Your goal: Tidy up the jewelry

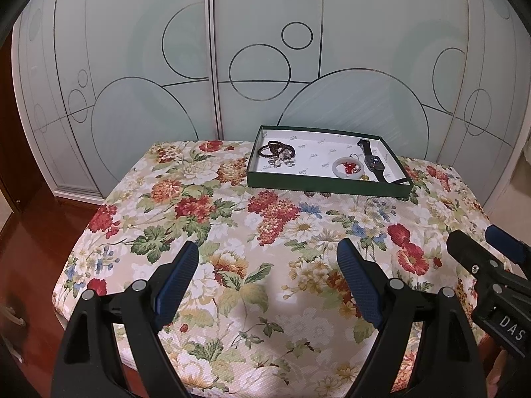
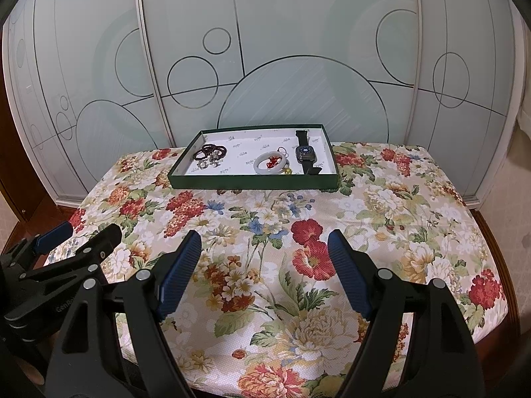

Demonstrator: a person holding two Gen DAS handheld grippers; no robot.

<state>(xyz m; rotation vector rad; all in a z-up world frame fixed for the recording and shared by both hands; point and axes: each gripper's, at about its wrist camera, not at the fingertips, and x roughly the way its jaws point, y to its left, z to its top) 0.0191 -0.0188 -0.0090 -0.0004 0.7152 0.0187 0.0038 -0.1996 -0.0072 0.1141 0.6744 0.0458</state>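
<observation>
The left gripper (image 1: 268,258) hung over the flower-patterned cloth (image 1: 272,232) on the desk, its jaws wide apart and holding nothing. The right gripper (image 2: 264,248) did likewise, jaws spread and empty. Each wrist view caught the other gripper at its edge. At the far side sat one shallow green cardboard tray (image 2: 252,180). Inside lay one cluster of dark beaded bracelets (image 2: 209,151), one pale jade bangle (image 2: 262,165) and one black smartwatch (image 2: 306,154). Only the left view showed a fingertip (image 1: 496,373) at bottom right.
</observation>
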